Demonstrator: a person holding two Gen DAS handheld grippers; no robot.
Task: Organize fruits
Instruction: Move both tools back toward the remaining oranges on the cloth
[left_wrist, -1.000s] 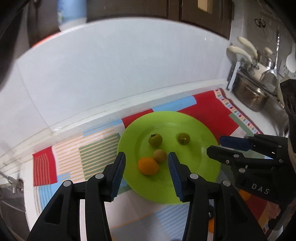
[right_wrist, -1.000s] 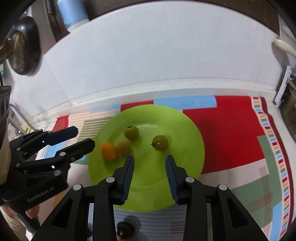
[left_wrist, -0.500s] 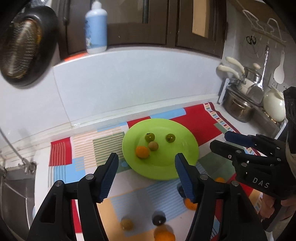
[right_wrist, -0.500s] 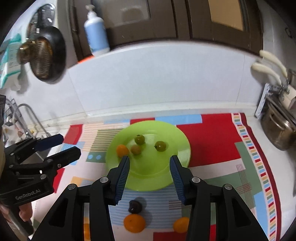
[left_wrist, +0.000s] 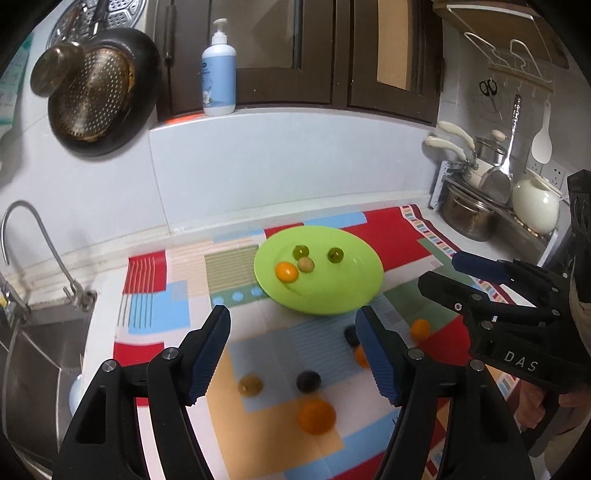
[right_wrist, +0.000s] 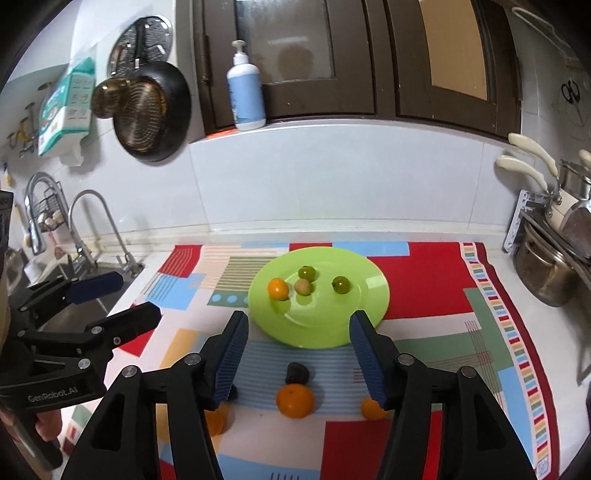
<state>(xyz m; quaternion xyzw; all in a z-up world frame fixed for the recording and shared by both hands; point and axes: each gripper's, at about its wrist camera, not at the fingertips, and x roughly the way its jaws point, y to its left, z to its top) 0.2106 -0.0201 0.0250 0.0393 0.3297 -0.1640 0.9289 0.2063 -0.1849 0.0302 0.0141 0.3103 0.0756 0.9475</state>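
Observation:
A lime-green plate (left_wrist: 332, 291) (right_wrist: 325, 321) lies on a patterned mat and holds an orange fruit (left_wrist: 286, 272) (right_wrist: 277, 288), a tan fruit (left_wrist: 306, 264) and two green fruits (left_wrist: 335, 254). Several loose fruits lie on the mat nearer me, among them a large orange (left_wrist: 316, 416) (right_wrist: 295, 400), a dark plum (left_wrist: 308, 381) (right_wrist: 297, 372) and a yellowish fruit (left_wrist: 250, 385). My left gripper (left_wrist: 292, 317) (right_wrist: 138, 297) hovers above the loose fruits, its jaws opening and empty. Beside it, my right gripper (right_wrist: 299, 319) (left_wrist: 439, 269) is also opening, with nothing between its fingers.
The colourful mat (right_wrist: 424, 280) covers the counter. A sink with a curved tap (left_wrist: 33, 236) is at the left. Steel pots (left_wrist: 469, 218) and a white kettle stand on a rack at the right. A soap bottle (right_wrist: 245, 96) sits on the ledge, and a pan hangs on the wall.
Both grippers have pulled back and up from the plate, and their jaws have widened. The plate looks smaller, and the loose fruits on the mat have come into view.

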